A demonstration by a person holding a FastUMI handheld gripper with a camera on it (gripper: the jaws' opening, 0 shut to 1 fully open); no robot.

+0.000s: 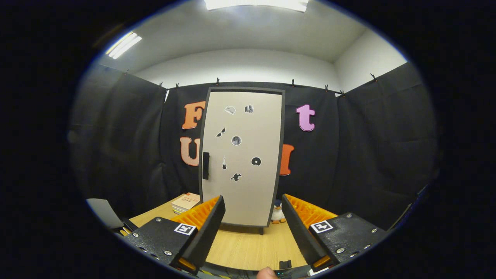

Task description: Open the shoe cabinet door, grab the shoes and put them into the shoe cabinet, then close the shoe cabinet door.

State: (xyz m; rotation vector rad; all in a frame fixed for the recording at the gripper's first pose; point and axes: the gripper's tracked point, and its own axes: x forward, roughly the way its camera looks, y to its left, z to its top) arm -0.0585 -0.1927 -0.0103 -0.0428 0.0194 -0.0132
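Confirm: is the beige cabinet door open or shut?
Shut: the beige cabinet door sits flush in its dark frame, beyond the open gripper.

A recording booth: black cloth walls (clipped up) around a wooden table.

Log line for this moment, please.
stage: approach | cabinet door shut | handle beyond fingers | gripper open, empty | books, penguin beside cabinet

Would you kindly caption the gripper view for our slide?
Open gripper faces the closed shoe cabinet door, its black handle beyond the fingers on a wooden table.
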